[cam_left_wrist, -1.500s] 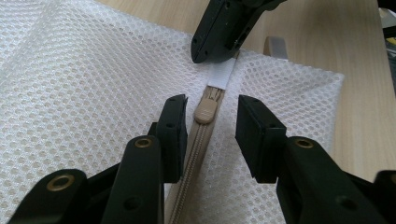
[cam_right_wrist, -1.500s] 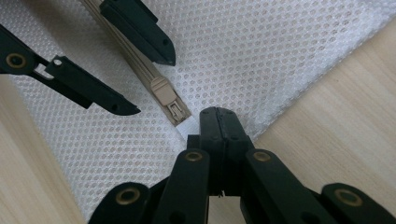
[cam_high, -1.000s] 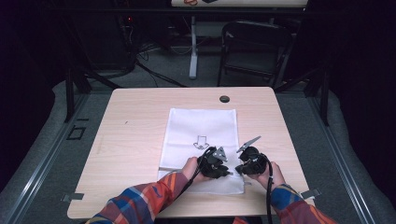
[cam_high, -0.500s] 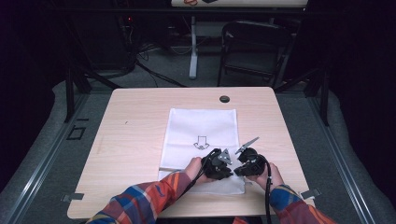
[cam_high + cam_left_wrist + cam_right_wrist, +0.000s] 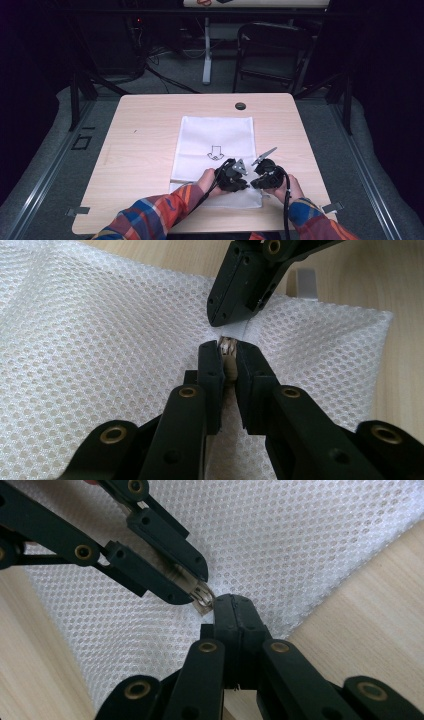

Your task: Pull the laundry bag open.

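**Two hand-held grippers working the zipper of a white mesh laundry bag.**

The mesh bag [image 5: 216, 150] lies flat on the wooden table [image 5: 140, 150], its printed arrow [image 5: 216, 153] up. At the bag's near edge, the left gripper [image 5: 226, 347] is clenched on the small zipper pull [image 5: 228, 347], placed to draw it along. The right gripper [image 5: 231, 602], jaws pressed together on the fabric just beside the pull, likely anchors the bag so that it will not bunch.
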Demonstrator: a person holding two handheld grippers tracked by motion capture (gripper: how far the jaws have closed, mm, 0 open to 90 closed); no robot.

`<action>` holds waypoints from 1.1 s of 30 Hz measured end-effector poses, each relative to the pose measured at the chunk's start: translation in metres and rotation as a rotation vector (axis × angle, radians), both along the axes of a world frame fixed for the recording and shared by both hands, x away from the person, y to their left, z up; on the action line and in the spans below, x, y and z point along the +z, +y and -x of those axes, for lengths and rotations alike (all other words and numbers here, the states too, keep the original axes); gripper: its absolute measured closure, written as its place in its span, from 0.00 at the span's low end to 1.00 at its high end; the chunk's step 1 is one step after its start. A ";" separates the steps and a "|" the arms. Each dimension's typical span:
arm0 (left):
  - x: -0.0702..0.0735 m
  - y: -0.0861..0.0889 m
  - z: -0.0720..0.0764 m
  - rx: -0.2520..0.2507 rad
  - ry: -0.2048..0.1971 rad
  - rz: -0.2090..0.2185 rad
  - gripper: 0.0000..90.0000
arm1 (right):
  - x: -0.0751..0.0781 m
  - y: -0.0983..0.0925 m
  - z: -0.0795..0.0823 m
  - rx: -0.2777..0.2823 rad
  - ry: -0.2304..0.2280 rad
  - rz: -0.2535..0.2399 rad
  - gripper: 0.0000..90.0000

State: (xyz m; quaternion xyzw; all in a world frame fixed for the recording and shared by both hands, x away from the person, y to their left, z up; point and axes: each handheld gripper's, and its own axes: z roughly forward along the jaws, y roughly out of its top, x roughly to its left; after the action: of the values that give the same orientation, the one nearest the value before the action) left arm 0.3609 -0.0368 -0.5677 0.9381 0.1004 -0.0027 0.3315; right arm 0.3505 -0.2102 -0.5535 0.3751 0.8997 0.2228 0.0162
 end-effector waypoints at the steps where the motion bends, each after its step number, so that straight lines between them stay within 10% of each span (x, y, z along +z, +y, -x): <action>1: 0.000 0.000 0.000 -0.004 0.001 0.003 0.91 | 0.000 0.000 0.000 0.001 0.000 -0.002 1.00; 33: 0.006 0.038 0.000 0.022 0.035 -0.005 0.91 | 0.000 0.002 0.001 0.008 -0.014 0.005 1.00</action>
State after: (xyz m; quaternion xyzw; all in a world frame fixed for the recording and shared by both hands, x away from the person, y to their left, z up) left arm 0.3605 0.0014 -0.5621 0.9375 0.1167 -0.0154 0.3275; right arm 0.3495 -0.2081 -0.5538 0.3696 0.9017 0.2231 0.0228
